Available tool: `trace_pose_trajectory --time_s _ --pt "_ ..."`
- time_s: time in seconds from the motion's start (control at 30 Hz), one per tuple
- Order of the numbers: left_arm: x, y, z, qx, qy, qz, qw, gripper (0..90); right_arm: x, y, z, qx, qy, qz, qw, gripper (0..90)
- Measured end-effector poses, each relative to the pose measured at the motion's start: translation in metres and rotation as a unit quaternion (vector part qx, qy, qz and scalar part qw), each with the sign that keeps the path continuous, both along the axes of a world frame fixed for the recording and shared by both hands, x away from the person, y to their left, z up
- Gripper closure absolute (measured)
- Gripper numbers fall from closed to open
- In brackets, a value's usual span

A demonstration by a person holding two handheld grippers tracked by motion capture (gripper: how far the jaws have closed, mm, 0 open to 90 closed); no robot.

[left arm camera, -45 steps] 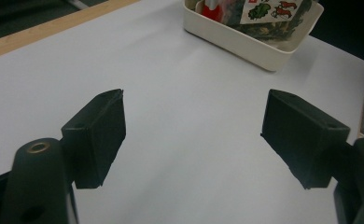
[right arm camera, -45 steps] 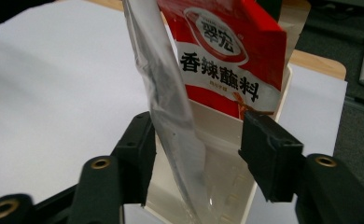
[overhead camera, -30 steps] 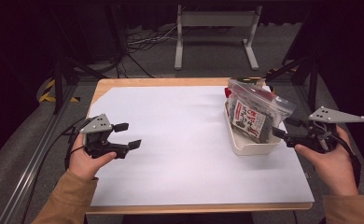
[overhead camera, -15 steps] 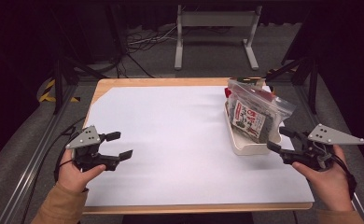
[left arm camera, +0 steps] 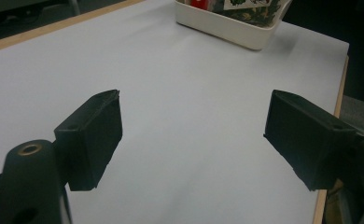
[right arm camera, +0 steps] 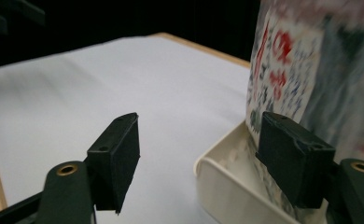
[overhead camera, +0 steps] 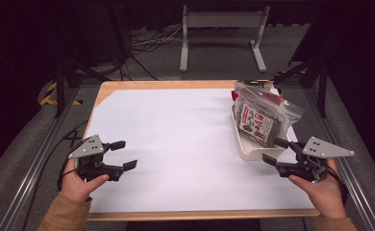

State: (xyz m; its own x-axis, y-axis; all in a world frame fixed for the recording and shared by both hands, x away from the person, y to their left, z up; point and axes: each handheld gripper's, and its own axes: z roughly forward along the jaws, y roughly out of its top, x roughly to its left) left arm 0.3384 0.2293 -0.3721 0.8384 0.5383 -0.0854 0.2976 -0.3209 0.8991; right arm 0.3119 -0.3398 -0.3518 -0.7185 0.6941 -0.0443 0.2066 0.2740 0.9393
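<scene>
A white tray [overhead camera: 253,149] sits at the right side of the high view, on the white table [overhead camera: 176,139]. A clear plastic bag [overhead camera: 265,113] full of snack packs stands up in the tray. The packs have red and green print on them.

The right gripper [overhead camera: 272,151] is at the lower right, just beside the near corner of the tray. Its jaws are wide apart and hold nothing. In the right gripper view one jaw is over the tray's rim, close to the bag, and the other is over bare table.

The left gripper [overhead camera: 123,154] is at the lower left, well apart from the tray. Its jaws are wide apart too, with only table between them
</scene>
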Motion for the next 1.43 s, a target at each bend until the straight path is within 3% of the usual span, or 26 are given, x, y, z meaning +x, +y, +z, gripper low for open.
trace_pose_trajectory --time_s 0.1,0.4,0.73,1.43 --pt "0.0 0.0 -0.004 0.0 0.003 -0.003 1.0 19.2 0.002 0.007 -0.009 -0.037 0.003 0.003 0.9993 29.5" --pt "0.001 0.003 -0.01 -0.003 0.014 -0.01 0.9998 18.2 0.003 0.011 -0.028 -0.019 0.02 0.021 0.9994 29.6" --pt "0.005 0.006 -0.017 -0.009 0.024 -0.018 0.9995 18.3 0.01 0.019 -0.055 -0.035 0.043 0.046 0.9974 29.7" --pt "0.007 0.004 -0.021 0.0 0.027 -0.013 0.9996 17.8 0.012 0.023 -0.062 -0.036 0.047 0.043 0.9973 28.7"
